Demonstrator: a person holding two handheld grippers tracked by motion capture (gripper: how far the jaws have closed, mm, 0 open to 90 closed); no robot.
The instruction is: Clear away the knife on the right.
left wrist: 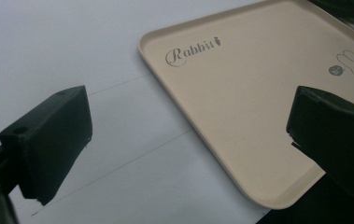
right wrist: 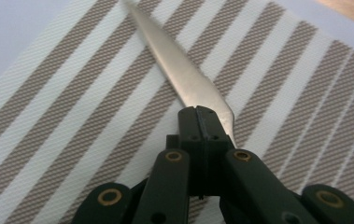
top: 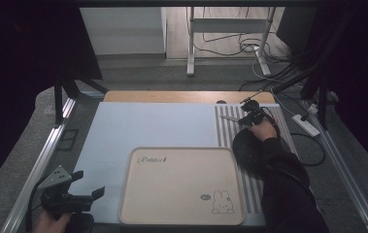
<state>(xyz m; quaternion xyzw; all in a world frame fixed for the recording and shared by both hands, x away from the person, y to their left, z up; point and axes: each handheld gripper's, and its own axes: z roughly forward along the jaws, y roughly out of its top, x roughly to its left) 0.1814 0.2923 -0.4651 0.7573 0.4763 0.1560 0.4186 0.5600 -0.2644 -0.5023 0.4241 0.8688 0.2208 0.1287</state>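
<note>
A silver knife point(right wrist: 184, 74) lies over the brown-and-white striped placemat point(right wrist: 72, 116), with its blade pointing away from my right gripper point(right wrist: 202, 114). That gripper's black jaws are pressed together on the wide end of the blade. From above, the right gripper point(top: 245, 118) and the knife point(top: 230, 118) sit at the far end of the striped placemat point(top: 225, 133). My left gripper point(top: 88, 184) hovers open at the near left, just left of the beige "Rabbit" tray point(top: 128, 184). Between its wide-apart jaws, the left gripper point(left wrist: 188, 135) frames the tray's rim point(left wrist: 165, 79) and the pale mat.
A pale blue mat point(top: 142, 126) covers the table left of the placemat. A wooden table edge point(top: 172, 96) runs along the far side. Metal rails point(top: 41, 160) flank the table. A power strip point(top: 307, 125) and cables lie on the floor at right.
</note>
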